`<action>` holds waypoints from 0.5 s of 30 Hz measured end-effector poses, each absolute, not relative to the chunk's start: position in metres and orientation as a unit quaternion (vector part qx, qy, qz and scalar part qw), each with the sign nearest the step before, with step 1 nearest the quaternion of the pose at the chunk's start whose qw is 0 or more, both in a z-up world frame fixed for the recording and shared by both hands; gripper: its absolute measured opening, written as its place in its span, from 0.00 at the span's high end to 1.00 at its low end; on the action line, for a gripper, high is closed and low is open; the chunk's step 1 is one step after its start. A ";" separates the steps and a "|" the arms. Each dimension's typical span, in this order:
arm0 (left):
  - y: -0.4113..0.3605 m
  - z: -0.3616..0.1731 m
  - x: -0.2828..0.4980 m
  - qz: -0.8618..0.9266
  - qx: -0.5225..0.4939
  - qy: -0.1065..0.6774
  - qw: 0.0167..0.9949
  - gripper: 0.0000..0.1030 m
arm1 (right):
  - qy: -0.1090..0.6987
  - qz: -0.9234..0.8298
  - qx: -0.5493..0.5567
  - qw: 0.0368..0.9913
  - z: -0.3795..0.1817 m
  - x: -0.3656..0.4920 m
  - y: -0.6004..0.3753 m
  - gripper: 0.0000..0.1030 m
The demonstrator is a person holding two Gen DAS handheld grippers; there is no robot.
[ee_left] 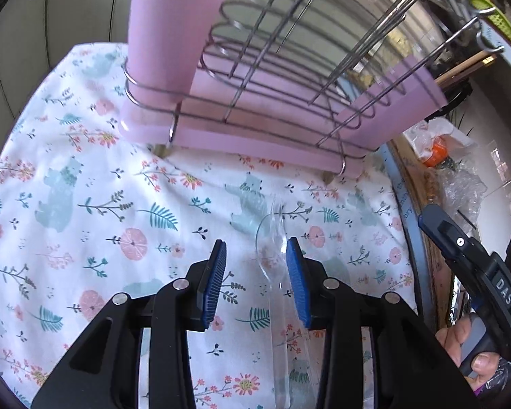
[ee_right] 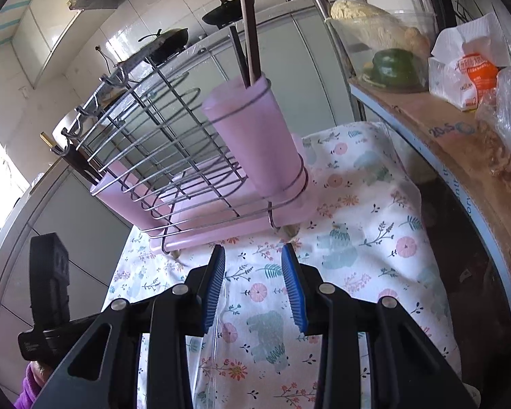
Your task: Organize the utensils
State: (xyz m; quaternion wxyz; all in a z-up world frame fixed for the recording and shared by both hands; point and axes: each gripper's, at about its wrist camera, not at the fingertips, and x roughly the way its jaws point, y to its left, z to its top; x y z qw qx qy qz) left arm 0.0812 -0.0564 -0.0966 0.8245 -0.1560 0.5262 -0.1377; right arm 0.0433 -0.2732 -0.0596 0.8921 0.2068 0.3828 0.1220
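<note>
**A:** Left wrist view: the left gripper [ee_left: 257,266] is angled down over the floral cloth [ee_left: 95,184] on the bench, blue fingers [ee_left: 214,283] parted, nothing clamped. There's a clear plastic spoon [ee_left: 272,259] lying flat on the cloth between them, closer to the right-hand pad, maybe just touching it; hard to call since it's see-through.

**B:** And the other one?

**A:** The right gripper [ee_right: 253,286] is the same deal: fingers [ee_right: 294,289] apart and empty. You can make out a faint clear handle on the cloth by its left pad. In the left view it shows at the right edge, with a hand [ee_left: 466,347] on its grip.

**B:** Where's the rack?

**A:** The wire dish rack [ee_right: 173,156] on its pink tray [ee_right: 221,228] sits just beyond both grippers. The pink holder cup [ee_right: 255,136] at its corner has chopsticks [ee_right: 248,27] standing in it.
</note>
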 end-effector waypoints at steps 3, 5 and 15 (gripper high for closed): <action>-0.061 -0.103 0.089 -0.138 -0.156 0.541 0.815 0.68 | 0.388 0.123 0.210 0.889 -0.063 0.046 -0.274 0.66; -0.066 -0.107 0.094 -0.136 -0.153 0.549 0.810 0.73 | 0.389 0.123 0.211 0.888 -0.065 0.046 -0.274 0.66; -0.072 -0.123 0.105 -0.129 -0.157 0.568 0.797 0.96 | 0.402 0.126 0.215 0.881 -0.071 0.050 -0.273 0.66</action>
